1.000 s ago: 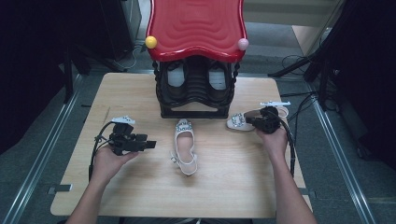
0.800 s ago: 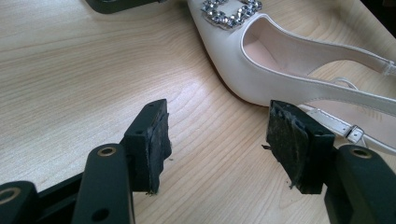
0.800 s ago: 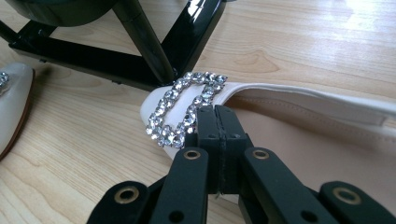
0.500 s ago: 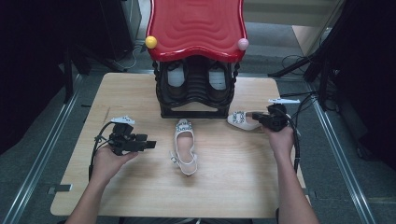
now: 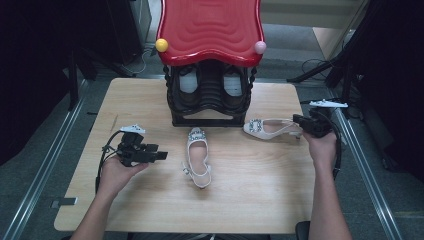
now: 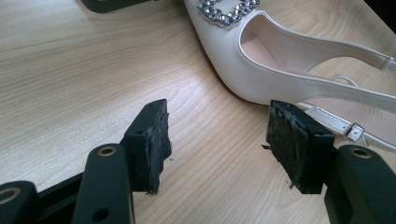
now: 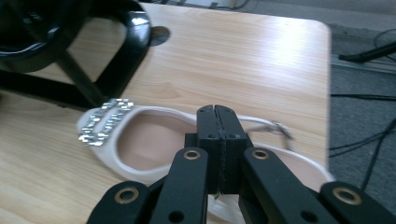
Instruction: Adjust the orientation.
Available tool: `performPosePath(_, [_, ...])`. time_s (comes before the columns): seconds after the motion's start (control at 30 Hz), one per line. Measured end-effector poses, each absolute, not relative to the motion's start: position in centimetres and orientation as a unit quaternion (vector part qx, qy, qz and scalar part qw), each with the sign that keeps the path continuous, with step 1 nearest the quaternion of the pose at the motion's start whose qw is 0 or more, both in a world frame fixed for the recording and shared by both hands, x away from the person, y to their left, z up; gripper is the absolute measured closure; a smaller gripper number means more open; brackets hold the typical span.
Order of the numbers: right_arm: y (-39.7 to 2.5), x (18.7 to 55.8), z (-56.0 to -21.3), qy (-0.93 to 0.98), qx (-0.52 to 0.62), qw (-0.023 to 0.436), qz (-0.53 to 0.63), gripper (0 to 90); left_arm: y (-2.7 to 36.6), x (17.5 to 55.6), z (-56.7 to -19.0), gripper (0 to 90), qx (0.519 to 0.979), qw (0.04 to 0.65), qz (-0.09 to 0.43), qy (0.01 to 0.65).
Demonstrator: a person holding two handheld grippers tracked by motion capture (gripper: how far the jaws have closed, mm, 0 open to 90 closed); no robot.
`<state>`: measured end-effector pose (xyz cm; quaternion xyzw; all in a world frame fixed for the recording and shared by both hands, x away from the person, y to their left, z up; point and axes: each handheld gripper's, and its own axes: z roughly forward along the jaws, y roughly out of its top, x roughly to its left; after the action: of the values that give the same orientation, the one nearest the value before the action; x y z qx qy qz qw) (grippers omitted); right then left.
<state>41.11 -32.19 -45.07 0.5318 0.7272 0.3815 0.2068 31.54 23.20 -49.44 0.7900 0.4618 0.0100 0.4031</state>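
Two white slingback shoes with jewelled buckles lie on the wooden table [image 5: 125,105]. One shoe [image 5: 197,159] lies in the middle, toe toward the rack; the left gripper view shows this shoe [image 6: 261,60] at the upper right. My left gripper [image 5: 162,156] rests on the table to its left, open and holding nothing [image 6: 224,140]. The other shoe [image 5: 265,128] lies on its right, toe pointing left. My right gripper [image 5: 296,120] is at that shoe's heel, shut, its tips [image 7: 217,112] above the shoe [image 7: 140,140] near the back strap. Nothing shows between its pads.
A black shoe rack [image 5: 210,95] with a red wavy top [image 5: 210,30] stands at the back middle, with dark shoes inside. Its base [image 7: 93,70] is just beyond the right shoe. Cables lie on the grey floor [image 5: 320,65] past the table's right edge.
My right gripper has drawn back to the right, from over the right shoe to its heel end. The shoe has hardly shifted, and the left gripper has stayed still.
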Motion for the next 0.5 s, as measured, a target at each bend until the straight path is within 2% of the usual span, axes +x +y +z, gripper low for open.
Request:
performPosePath(0.17, [-33.5,41.6,-47.1,0.737,0.542,0.178,0.363,90.0,23.2,31.5,-49.4,39.4,0.790,0.405,0.010,0.460])
performPosePath(0.5, [-31.9,41.5,-48.7,0.759,0.530,0.134,0.353,90.0,23.5,31.5,-49.2,38.8,0.787,0.411,0.010,0.461])
